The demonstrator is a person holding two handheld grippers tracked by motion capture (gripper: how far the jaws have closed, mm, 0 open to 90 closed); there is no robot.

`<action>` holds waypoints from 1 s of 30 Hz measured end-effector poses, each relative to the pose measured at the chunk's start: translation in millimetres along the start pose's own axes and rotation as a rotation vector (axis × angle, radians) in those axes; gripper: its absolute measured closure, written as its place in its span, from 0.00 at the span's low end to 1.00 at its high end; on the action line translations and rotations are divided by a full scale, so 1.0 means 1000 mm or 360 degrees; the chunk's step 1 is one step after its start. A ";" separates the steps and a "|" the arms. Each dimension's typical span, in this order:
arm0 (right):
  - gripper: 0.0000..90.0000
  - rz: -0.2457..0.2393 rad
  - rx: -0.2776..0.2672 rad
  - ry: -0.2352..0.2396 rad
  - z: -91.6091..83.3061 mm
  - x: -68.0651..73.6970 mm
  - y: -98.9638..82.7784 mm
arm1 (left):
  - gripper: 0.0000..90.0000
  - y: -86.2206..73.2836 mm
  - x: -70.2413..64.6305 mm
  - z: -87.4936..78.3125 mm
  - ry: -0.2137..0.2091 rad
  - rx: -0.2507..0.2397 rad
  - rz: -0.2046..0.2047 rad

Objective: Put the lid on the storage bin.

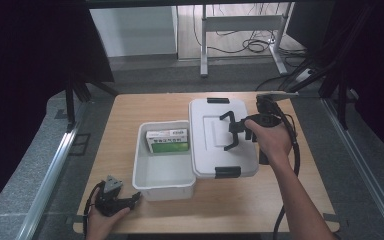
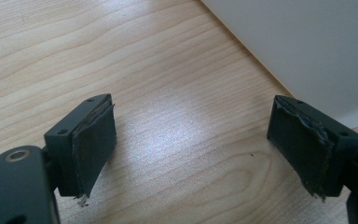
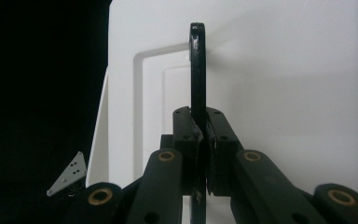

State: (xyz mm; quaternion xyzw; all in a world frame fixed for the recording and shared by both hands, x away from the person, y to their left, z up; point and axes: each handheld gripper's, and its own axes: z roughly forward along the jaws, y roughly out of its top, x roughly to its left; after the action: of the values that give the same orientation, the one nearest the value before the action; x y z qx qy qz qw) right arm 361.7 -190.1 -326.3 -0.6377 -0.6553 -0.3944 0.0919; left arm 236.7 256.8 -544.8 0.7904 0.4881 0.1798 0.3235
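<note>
An open white plastic box [image 1: 165,189] stands mid-table with a green and white carton [image 1: 167,140] lying inside at its far end. Its white lid [image 1: 207,150] sits just right of the box. My right gripper [image 1: 236,131] is over the lid, shut on the lid's black handle [image 1: 228,117]. In the right gripper view the thin handle [image 3: 197,70] stands edge-on between the closed pads of my right gripper [image 3: 202,135], with the lid [image 3: 284,93] behind. My left gripper [image 1: 136,198] rests at the near left, open and empty. In its own view the left gripper [image 2: 191,140] spans bare wood beside the box wall [image 2: 307,46].
The lid carries black latches at its far edge [image 1: 217,100] and near edge [image 1: 227,172]. The wooden table [image 1: 125,115] ends close to my left hand. A cable [image 1: 295,150] trails from the right gripper. Metal rails [image 1: 55,165] flank the table.
</note>
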 end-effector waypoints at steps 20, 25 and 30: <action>0.94 -0.0040 0.0050 0.0038 0.015 0.022 0.000 | 0.17 0.000 0.000 0.000 0.0000 0.0001 0.0002; 0.94 -0.0045 0.0054 0.0054 0.019 0.028 -0.001 | 0.17 0.000 0.000 0.000 0.0000 0.0001 0.0001; 0.94 -0.0045 0.0075 0.0056 0.023 0.034 -0.001 | 0.17 0.000 0.000 0.000 -0.0001 0.0001 0.0002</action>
State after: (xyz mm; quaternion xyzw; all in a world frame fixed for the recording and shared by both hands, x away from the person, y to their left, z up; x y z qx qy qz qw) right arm 363.8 -149.9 -321.1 -0.6190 -0.6715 -0.3914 0.1128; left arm 236.7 256.9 -544.8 0.7909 0.4877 0.1796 0.3231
